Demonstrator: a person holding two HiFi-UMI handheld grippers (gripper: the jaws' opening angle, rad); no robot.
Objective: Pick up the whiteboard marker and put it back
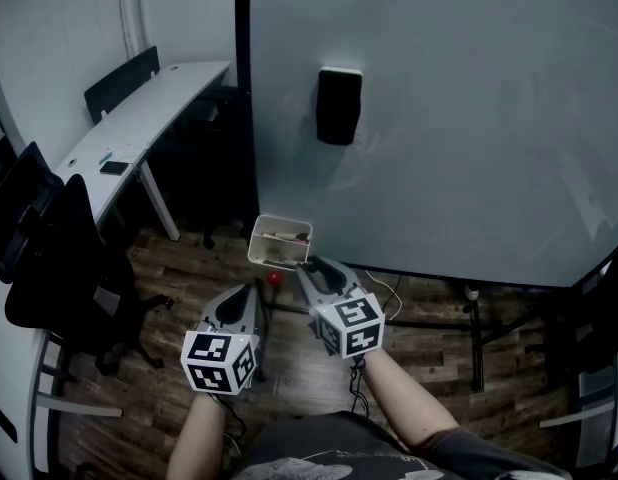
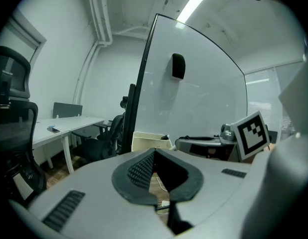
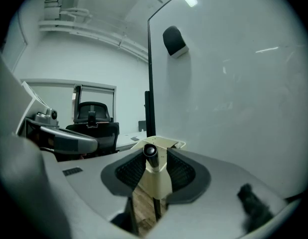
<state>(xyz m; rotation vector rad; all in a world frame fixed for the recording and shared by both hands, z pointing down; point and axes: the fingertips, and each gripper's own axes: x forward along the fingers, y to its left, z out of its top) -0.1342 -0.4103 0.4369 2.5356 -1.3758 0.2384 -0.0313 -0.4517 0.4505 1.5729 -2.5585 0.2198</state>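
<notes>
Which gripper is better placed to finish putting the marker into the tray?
Right: the marker lies between the jaws of the right gripper, at the tray. The left gripper is empty.

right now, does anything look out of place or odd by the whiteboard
Nothing looks spilled or damaged. The only thing not settled is the marker, sitting between the right gripper's parted fingers at the cream tray by the whiteboard's lower corner. The eraser hangs straight on the board.

We look steeply down from above; two lower cameras, close and nearly level, share the large pale whiteboard (image 1: 439, 118) and cream plastic tray (image 1: 280, 241).
</notes>
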